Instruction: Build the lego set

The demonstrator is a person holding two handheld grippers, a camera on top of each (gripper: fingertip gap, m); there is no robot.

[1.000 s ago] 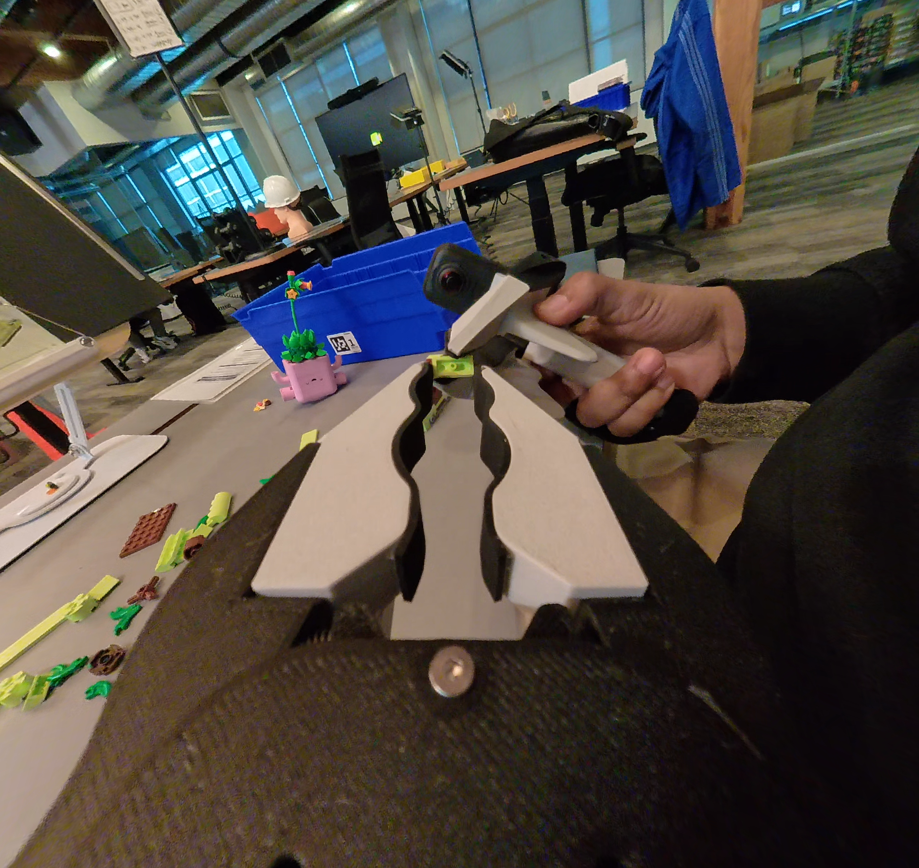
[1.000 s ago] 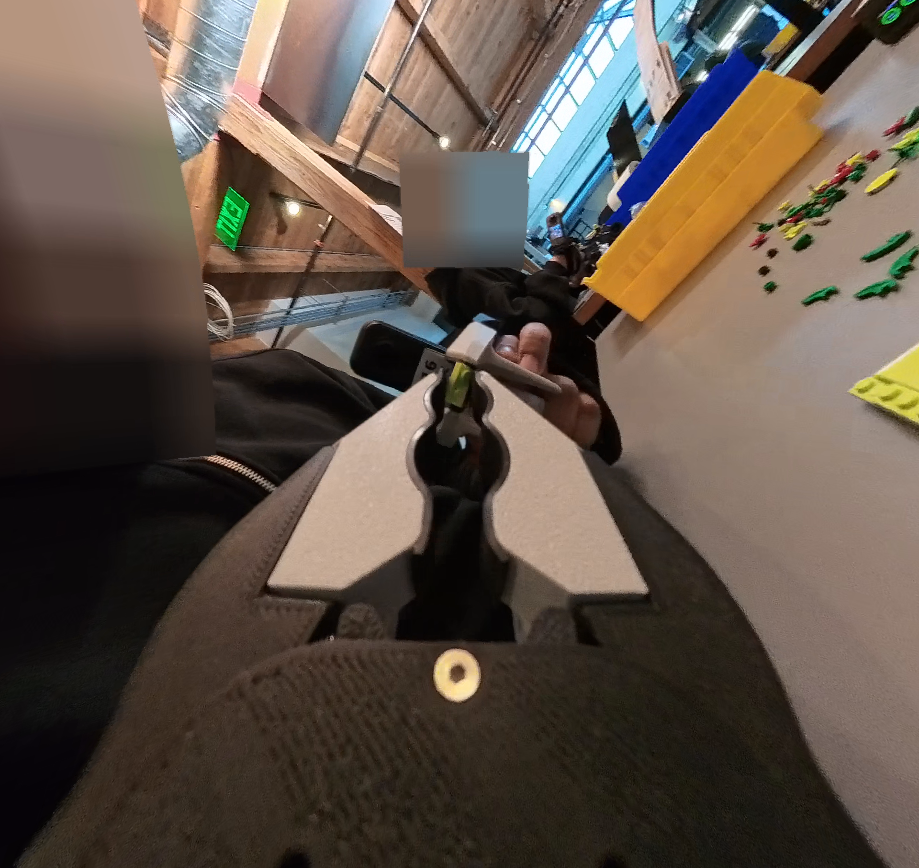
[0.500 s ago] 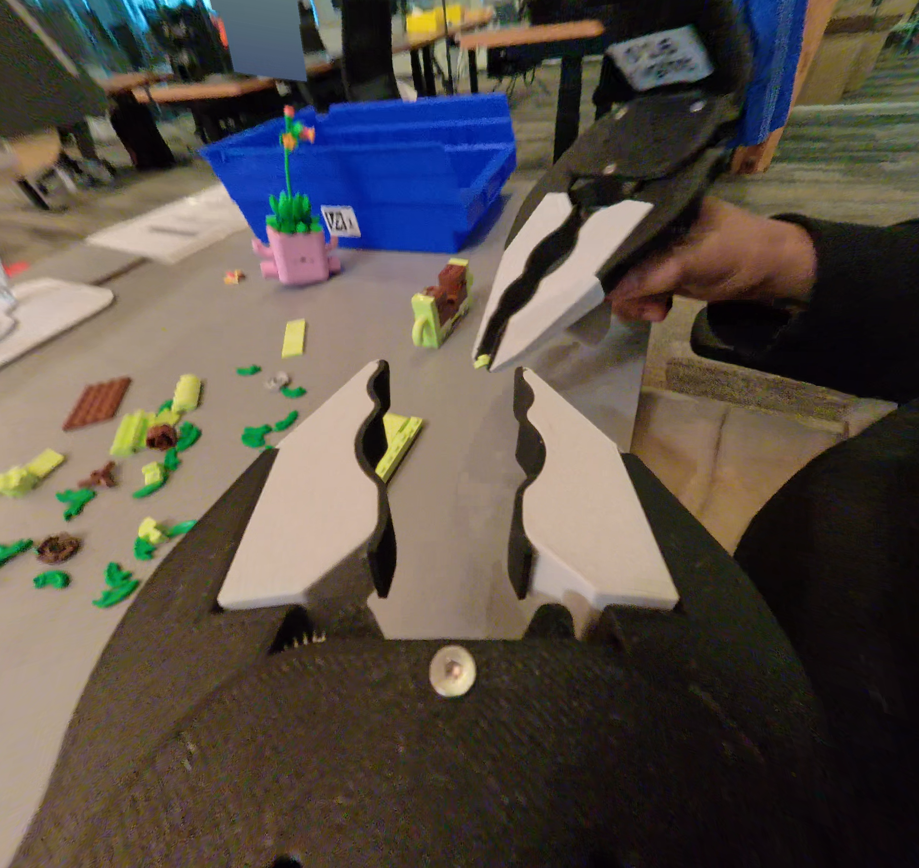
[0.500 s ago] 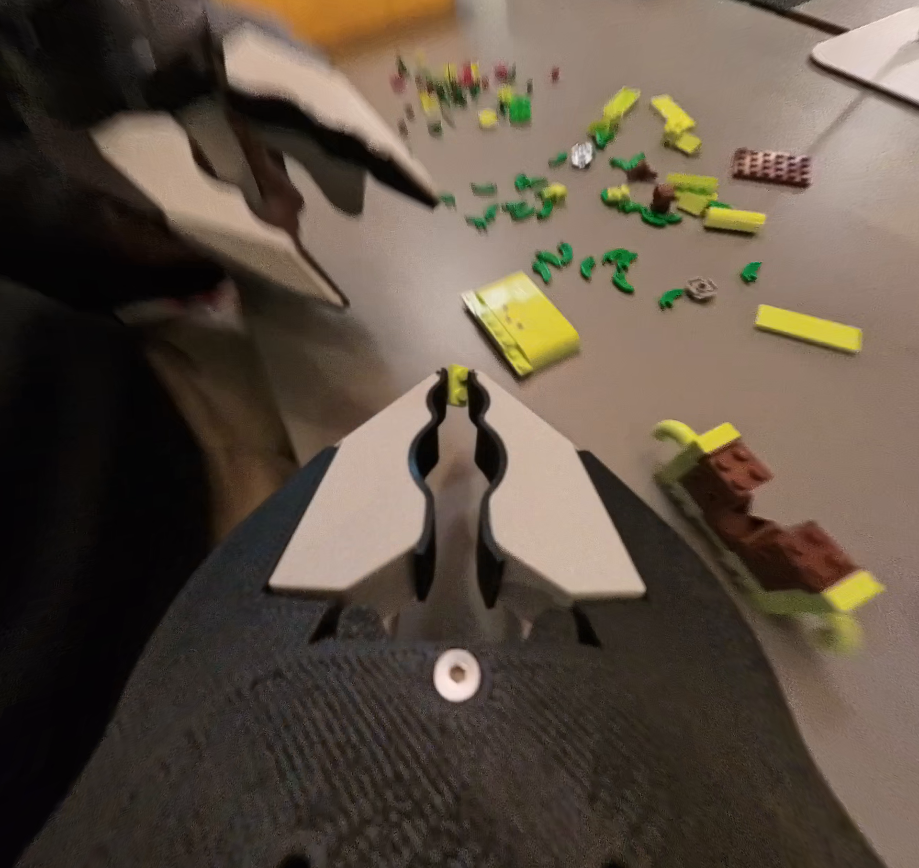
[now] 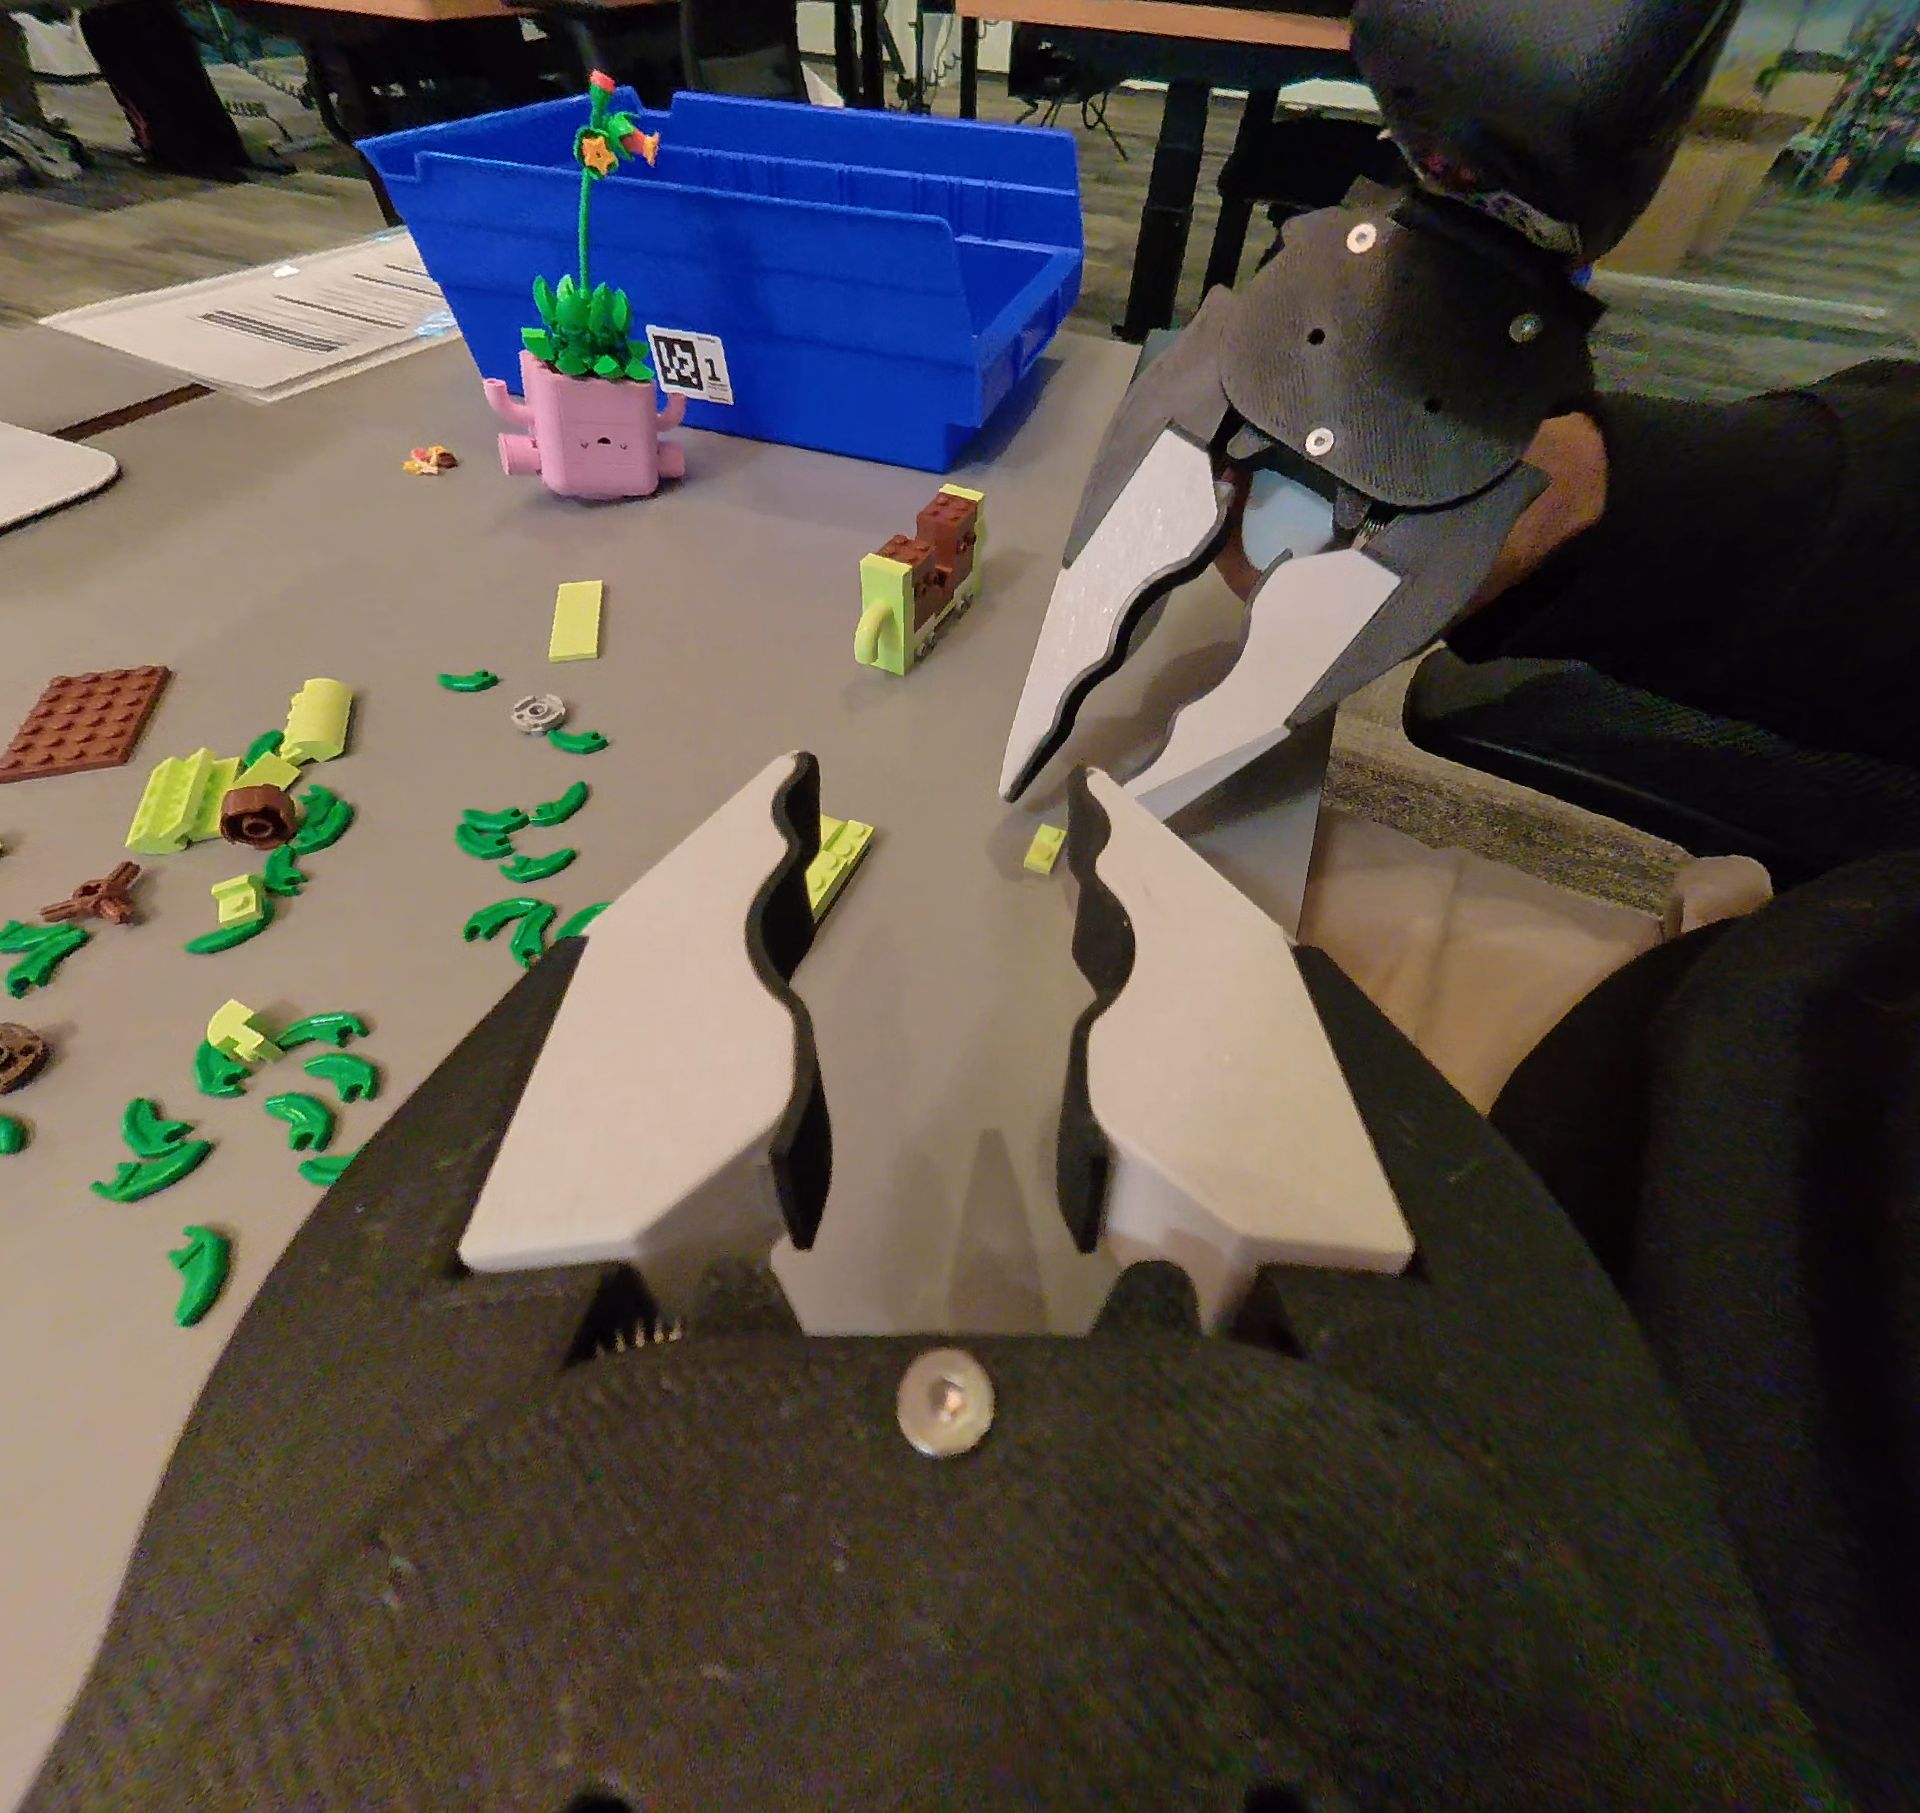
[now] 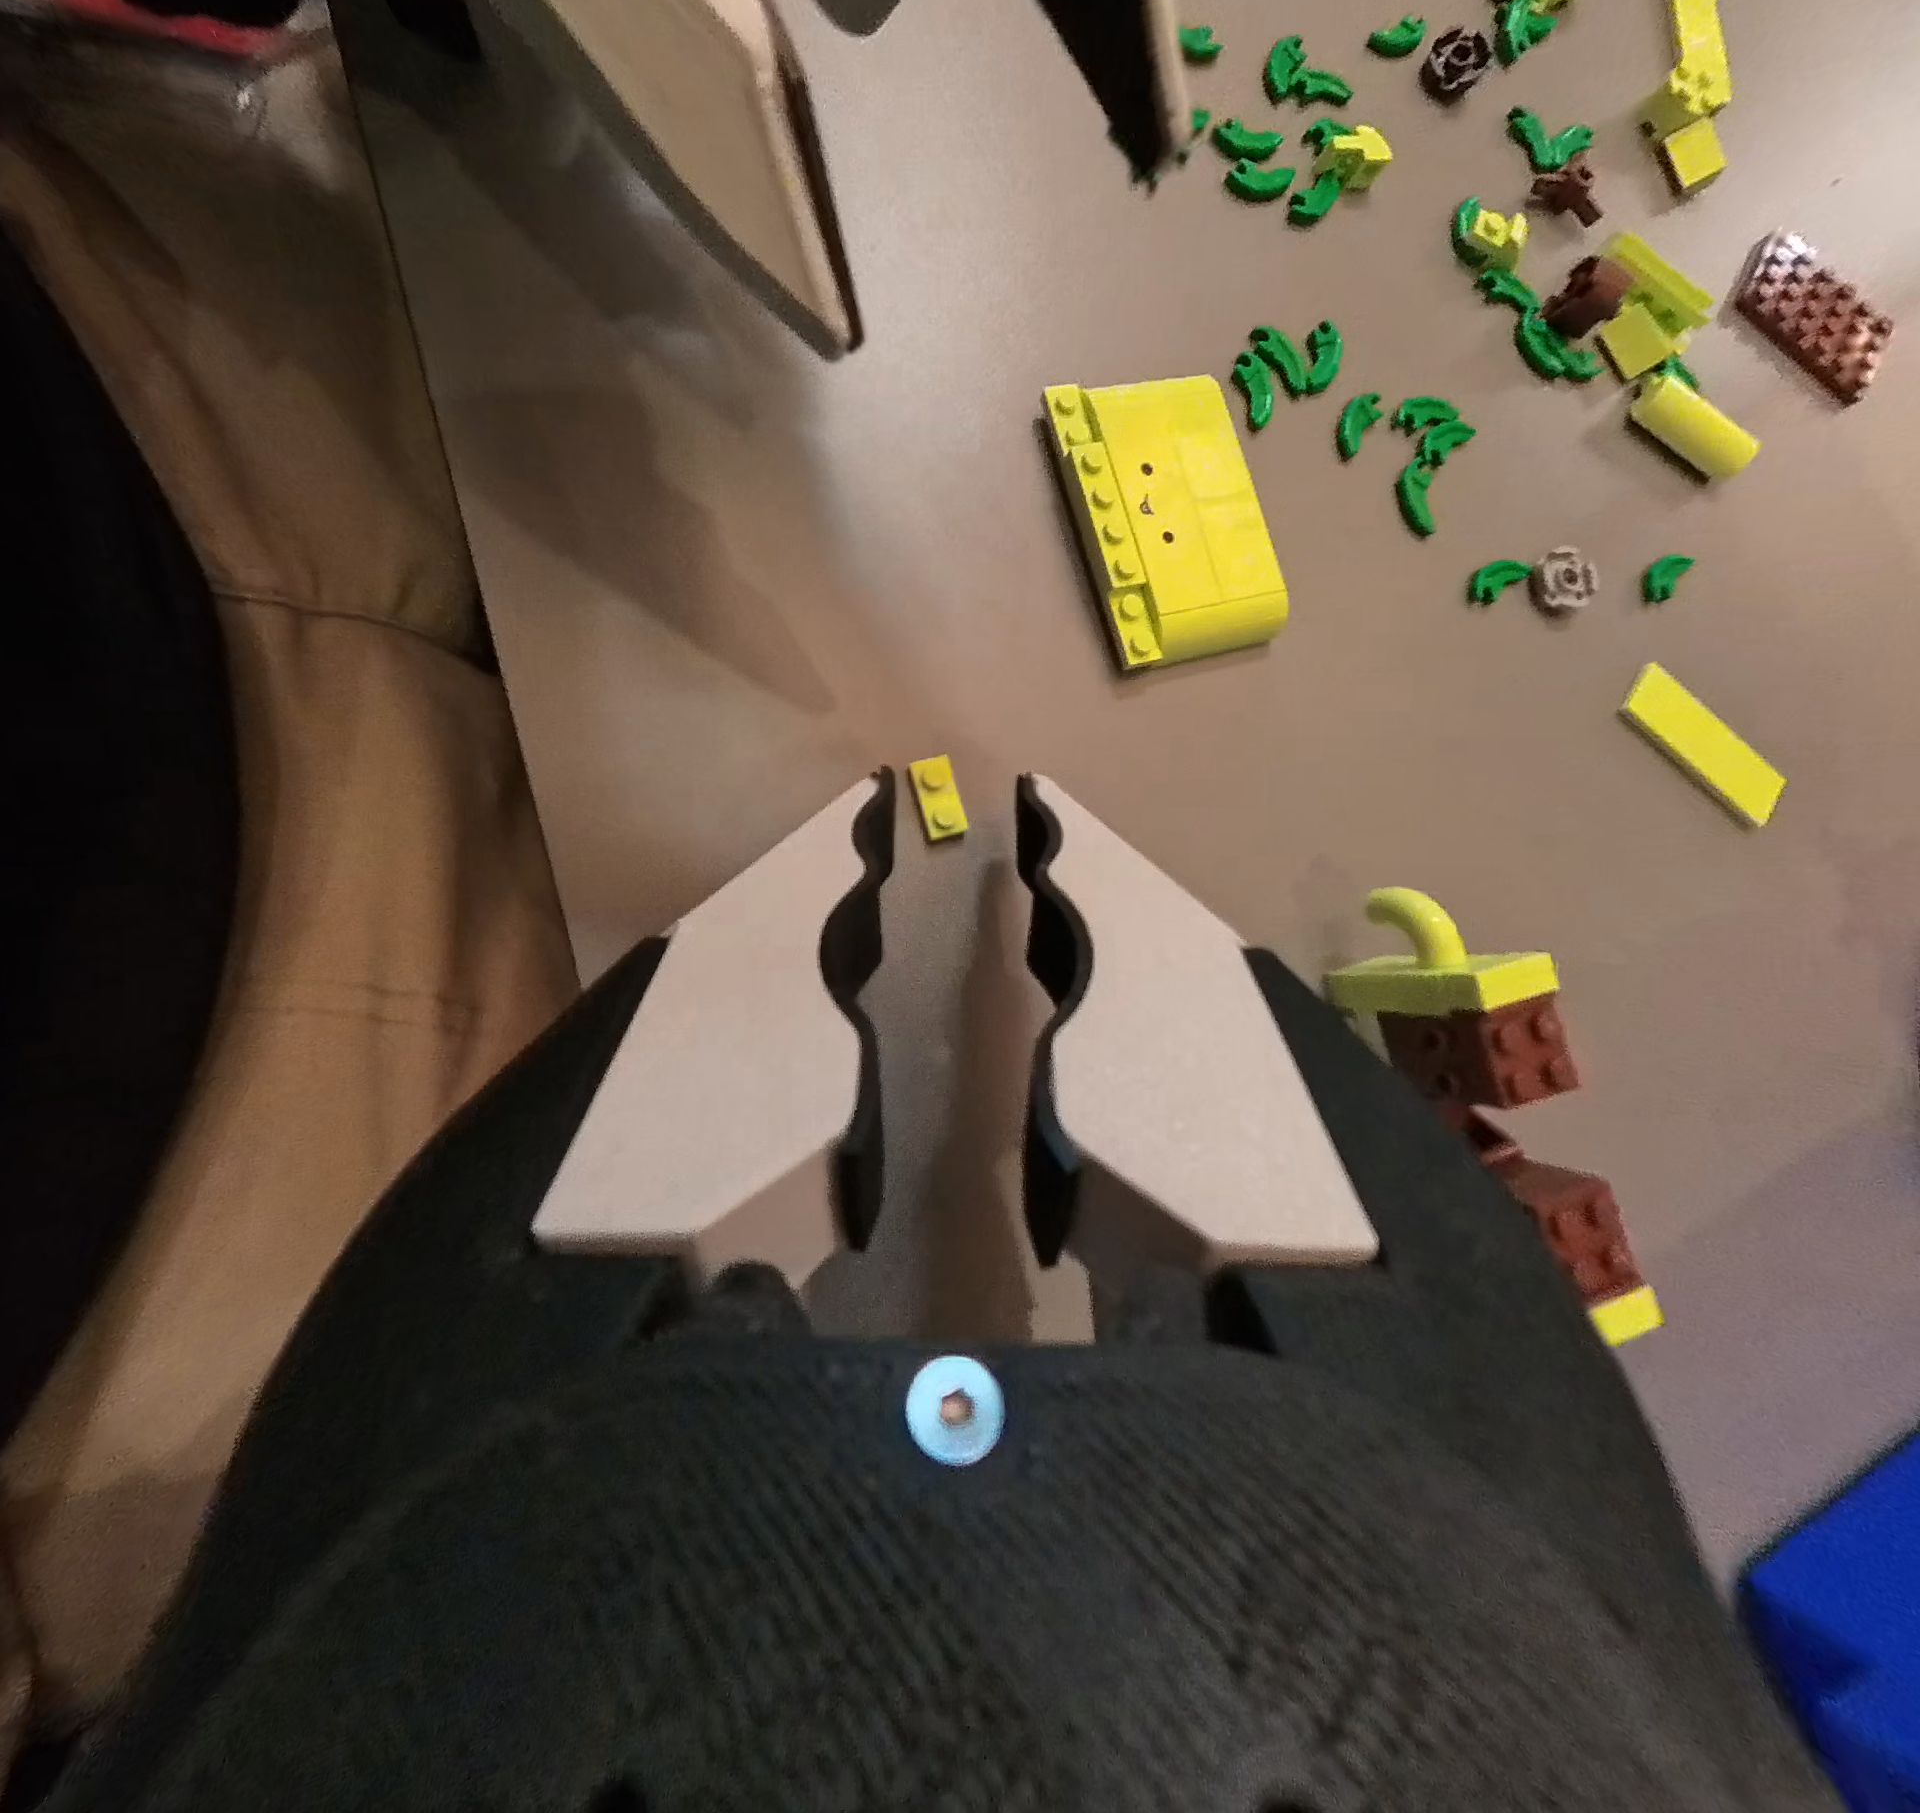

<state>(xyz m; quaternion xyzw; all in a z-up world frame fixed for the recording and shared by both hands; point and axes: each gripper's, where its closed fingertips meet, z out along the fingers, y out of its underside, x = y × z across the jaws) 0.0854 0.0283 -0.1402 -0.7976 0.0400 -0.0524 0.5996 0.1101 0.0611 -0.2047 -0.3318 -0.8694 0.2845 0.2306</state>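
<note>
A small lime plate (image 6: 938,799) lies flat on the grey table (image 6: 935,558), just ahead of and between the tips of my open right gripper (image 6: 954,781). It also shows in the left wrist view (image 5: 1044,847). My right gripper (image 5: 1101,755) points down at it there. My left gripper (image 5: 940,776) is open and empty, low over the table and close beside it. A lime panel with a small face (image 6: 1174,506) lies flat nearby, half hidden behind my left finger in the left wrist view (image 5: 842,854). A brown and lime build (image 5: 925,579) stands farther off.
Several green leaf pieces (image 5: 312,1067), lime bricks (image 5: 187,797), a lime tile (image 5: 575,620) and a brown plate (image 5: 83,724) lie scattered to the left. A pink pot with a flower (image 5: 587,423) stands before a blue bin (image 5: 779,236). The table edge (image 5: 1309,828) is close on the right. Left tips to right tips: about 8 cm.
Both grippers came down from mid-air to the table. My right gripper was shut on the small lime plate; it has opened and the plate now lies on the table.
</note>
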